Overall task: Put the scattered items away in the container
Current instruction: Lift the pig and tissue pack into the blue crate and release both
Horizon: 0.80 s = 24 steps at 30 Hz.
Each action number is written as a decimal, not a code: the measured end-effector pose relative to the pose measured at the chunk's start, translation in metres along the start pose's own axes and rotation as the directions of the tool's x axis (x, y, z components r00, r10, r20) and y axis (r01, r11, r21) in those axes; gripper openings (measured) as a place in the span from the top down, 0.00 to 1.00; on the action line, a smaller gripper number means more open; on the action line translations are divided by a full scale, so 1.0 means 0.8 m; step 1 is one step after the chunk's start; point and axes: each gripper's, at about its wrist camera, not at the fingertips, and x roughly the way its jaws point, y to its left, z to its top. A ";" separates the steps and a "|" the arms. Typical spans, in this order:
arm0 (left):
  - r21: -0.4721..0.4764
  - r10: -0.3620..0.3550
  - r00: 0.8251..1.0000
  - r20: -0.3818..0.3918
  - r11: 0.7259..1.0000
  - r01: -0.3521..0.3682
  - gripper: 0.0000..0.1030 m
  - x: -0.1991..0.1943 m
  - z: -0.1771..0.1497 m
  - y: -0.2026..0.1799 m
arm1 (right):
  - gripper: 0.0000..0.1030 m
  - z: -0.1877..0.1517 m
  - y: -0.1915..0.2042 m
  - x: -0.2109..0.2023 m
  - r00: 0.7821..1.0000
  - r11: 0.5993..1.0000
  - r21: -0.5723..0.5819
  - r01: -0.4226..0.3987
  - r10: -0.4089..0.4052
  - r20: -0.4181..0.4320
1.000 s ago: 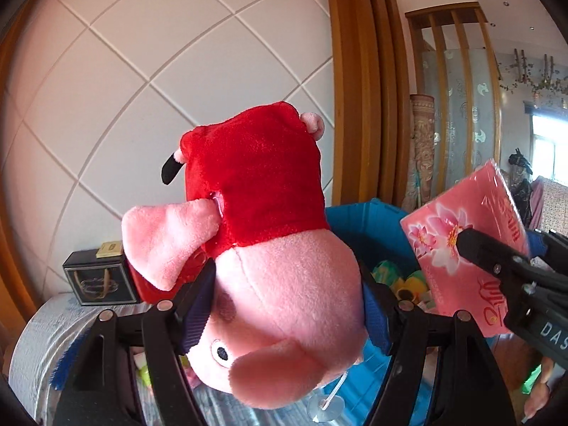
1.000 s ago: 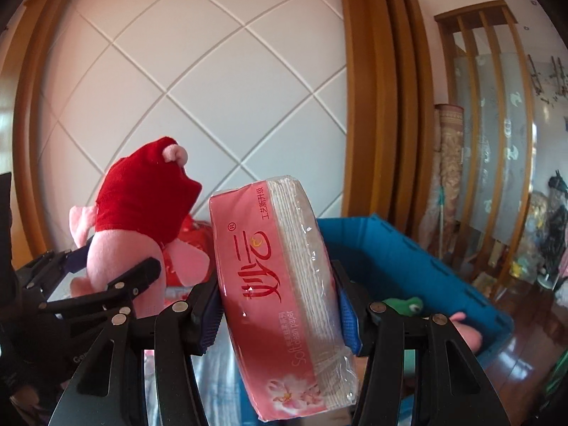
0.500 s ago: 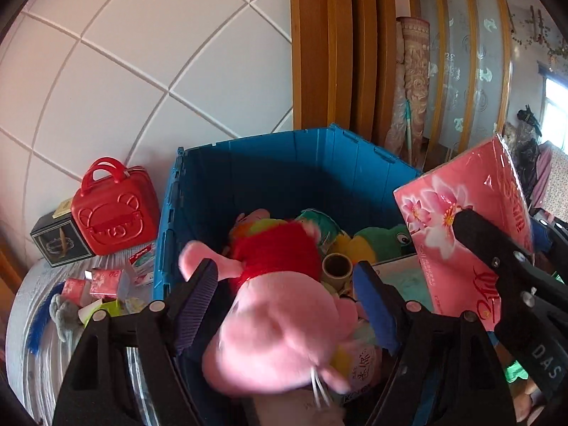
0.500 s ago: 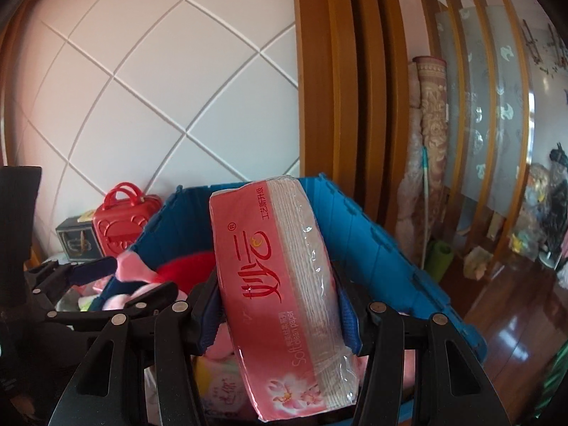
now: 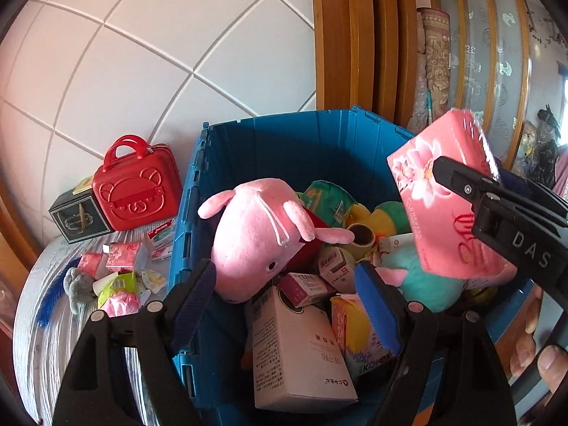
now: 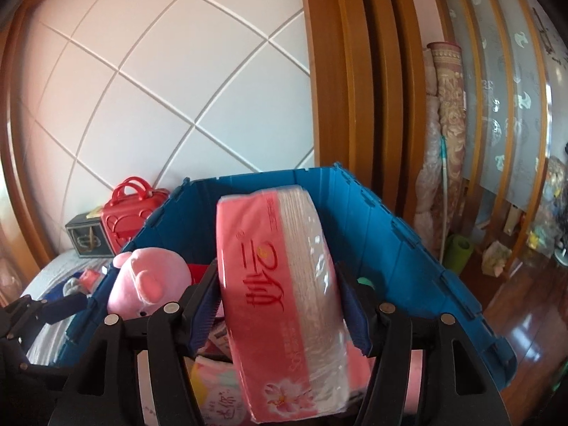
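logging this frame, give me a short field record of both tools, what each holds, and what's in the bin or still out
left tool: open, empty, over the bin
right tool: shut on pink plastic-wrapped tissue pack, above the bin
container: blue plastic crate, crowded with boxes and soft toys
just placed: pink plush pig lying on the pile inside
still out: small pink packets on the striped cloth beside the crate
nearby: red bear-face case, dark box

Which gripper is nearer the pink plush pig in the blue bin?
Left. The left gripper hangs open just above the pink plush pig; the right gripper, clamping the pink tissue pack, sits further right.
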 end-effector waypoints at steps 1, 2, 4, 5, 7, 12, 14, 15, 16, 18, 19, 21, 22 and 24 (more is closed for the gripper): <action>-0.002 0.000 1.000 0.000 1.000 0.000 0.22 0.001 0.000 0.001 | 0.36 0.000 0.002 -0.003 1.000 1.000 -0.003 -0.002 0.002 0.005; -0.005 -0.001 1.000 -0.001 1.000 0.001 0.22 0.001 0.000 0.001 | 0.30 0.000 0.003 -0.006 1.000 1.000 -0.008 -0.001 0.001 0.009; -0.008 -0.006 1.000 0.000 1.000 0.006 0.22 0.001 -0.001 0.001 | 0.15 -0.001 0.004 -0.012 1.000 1.000 -0.019 0.010 -0.009 0.013; -0.008 -0.008 1.000 0.002 1.000 0.008 0.22 0.001 -0.001 0.000 | 0.10 -0.001 0.004 -0.017 1.000 1.000 -0.024 0.012 -0.012 0.017; -0.006 -0.012 1.000 0.007 1.000 0.012 0.22 -0.001 -0.003 -0.001 | 0.10 -0.003 0.003 -0.028 0.999 0.999 -0.030 0.020 -0.019 0.027; -0.016 -0.022 0.999 0.024 1.000 0.022 0.22 -0.012 -0.009 0.003 | 0.00 -0.013 0.000 -0.057 0.998 0.998 -0.045 0.046 -0.044 0.047; -0.024 -0.029 0.999 0.030 0.999 0.029 0.22 -0.018 -0.011 0.005 | 0.00 -0.017 0.000 -0.068 0.998 0.998 -0.052 0.043 -0.041 0.051; -0.028 -0.031 0.999 0.032 0.999 0.032 0.22 -0.020 -0.013 0.006 | 0.00 -0.019 0.000 -0.072 0.998 0.998 -0.054 0.042 -0.039 0.051; -0.029 -0.032 0.999 0.035 0.999 0.033 0.22 -0.023 -0.014 0.005 | 0.00 -0.021 0.001 -0.076 0.998 0.998 -0.057 0.040 -0.037 0.051; -0.028 -0.031 0.999 0.040 0.999 0.032 0.22 -0.028 -0.016 0.004 | 0.00 -0.025 0.002 -0.081 0.998 0.997 -0.066 0.040 -0.037 0.050; -0.028 -0.031 0.999 0.042 0.999 0.032 0.22 -0.030 -0.017 0.004 | 0.00 -0.027 0.003 -0.082 0.998 0.997 -0.072 0.042 -0.038 0.045; -0.031 -0.032 0.998 0.046 0.999 0.033 0.22 -0.035 -0.019 0.005 | 0.00 -0.030 0.004 -0.083 0.999 0.996 -0.074 0.041 -0.039 0.035; -0.033 -0.031 0.998 0.047 0.999 0.033 0.22 -0.037 -0.020 0.006 | 0.00 -0.032 0.003 -0.084 0.999 0.997 -0.070 0.038 -0.036 0.032; -0.037 -0.024 0.999 0.049 0.999 0.026 0.22 -0.042 -0.022 0.008 | 0.00 -0.032 0.003 -0.085 0.999 0.998 -0.062 0.031 -0.030 0.028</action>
